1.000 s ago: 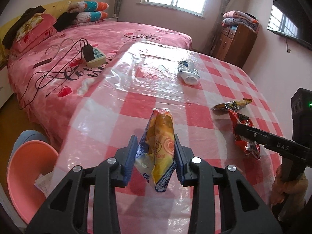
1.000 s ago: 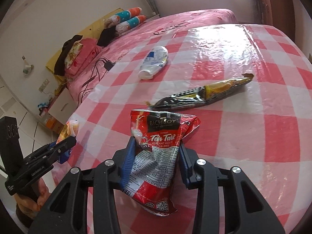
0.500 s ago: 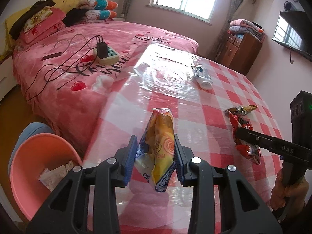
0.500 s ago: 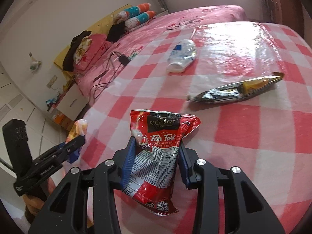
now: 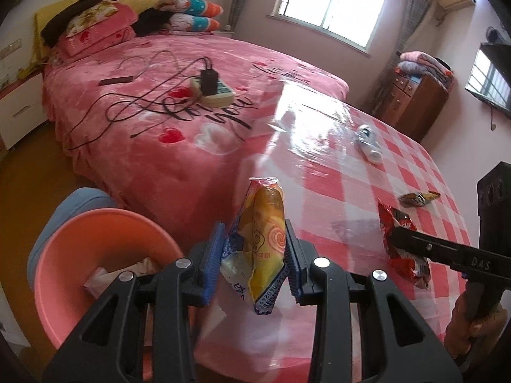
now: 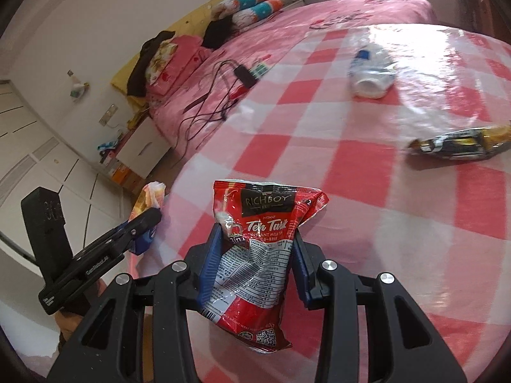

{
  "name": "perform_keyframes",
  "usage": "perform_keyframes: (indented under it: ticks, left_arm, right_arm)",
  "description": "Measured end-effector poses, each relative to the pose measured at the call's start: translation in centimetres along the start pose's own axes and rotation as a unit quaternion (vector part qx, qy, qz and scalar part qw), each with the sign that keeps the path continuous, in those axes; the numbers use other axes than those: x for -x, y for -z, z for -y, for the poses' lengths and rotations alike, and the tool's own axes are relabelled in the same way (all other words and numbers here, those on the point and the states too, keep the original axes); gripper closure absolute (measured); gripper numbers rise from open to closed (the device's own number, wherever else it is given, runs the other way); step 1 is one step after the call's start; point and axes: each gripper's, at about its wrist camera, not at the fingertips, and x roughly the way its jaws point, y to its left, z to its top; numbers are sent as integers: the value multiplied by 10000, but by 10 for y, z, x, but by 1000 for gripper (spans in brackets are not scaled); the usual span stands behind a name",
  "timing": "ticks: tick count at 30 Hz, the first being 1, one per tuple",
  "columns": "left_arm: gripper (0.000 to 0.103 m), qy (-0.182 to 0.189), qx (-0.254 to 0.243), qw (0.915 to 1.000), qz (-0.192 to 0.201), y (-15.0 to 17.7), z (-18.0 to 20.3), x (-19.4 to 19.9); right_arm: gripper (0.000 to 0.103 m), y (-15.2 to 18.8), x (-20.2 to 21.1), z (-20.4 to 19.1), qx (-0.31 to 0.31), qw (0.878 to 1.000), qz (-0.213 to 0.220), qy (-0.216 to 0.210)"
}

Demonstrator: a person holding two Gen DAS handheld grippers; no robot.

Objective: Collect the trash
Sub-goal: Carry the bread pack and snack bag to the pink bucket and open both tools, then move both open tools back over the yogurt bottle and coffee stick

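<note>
The left gripper [image 5: 254,255] clamped a yellow snack wrapper [image 5: 260,242] at lower centre, beside the pink basin [image 5: 64,255] at lower left. The right gripper [image 6: 257,261] pinched a red Teh Tarik sachet [image 6: 258,255] at lower centre, above the checked tablecloth [image 6: 367,175].

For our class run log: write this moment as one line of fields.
left gripper: shut on yellow wrapper | right gripper: shut on red packet | on table: bottle, dark wrapper | bin: lower left

Yellow wrapper [image 5: 260,245], red packet [image 6: 255,255], both clamped upright
</note>
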Motion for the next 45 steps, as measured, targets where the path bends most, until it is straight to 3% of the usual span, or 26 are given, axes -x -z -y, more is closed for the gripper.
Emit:
perform_keyframes:
  ticks: [10,23,25,27,28,31,34,37,40,45]
  left_arm:
    - [66,-430,560,9975,4,2,-63,8]
    - [63,-1013,1356,9854,-164,23,-150,6]
    - [56,-1098,1444,9832,-204,27,-158,4]
    - [38,-1192,1590,9796,-299,31,-169,-1]
    - [34,-1274,1655,9774,-333,33,-173,-1]
    - [27,-1461,1754,9729,-383,39,-182,-1]
    - [24,-1518,1774,9718,-333,41,-184,2]
    - [22,-1444,1708,9744,-221,41,-180,5]
    - [20,-1394,1584,9774,-103,38,-170,6]
    - [19,-1327,1217,9834,233,32,-149,14]
  right_arm:
    - [61,-8,-40,-62,559,9968,-351,-454]
    - [60,-5,-92,-146,1297,9850,-763,-841]
    - [58,-1,-100,-156,1403,9826,-830,-889]
    - [44,3,-110,-164,1382,9808,-920,-1022]
    - [35,5,-112,-163,1301,9809,-936,-1098]
    - [25,5,-104,-157,1248,9851,-729,-937]
    - [22,1,-88,-146,1189,9893,-452,-710]
    - [22,-2,-73,-131,1098,9928,-177,-448]
    - [14,-2,-57,-115,976,9949,53,-242]
    - [13,4,-35,-95,1002,9941,397,112]
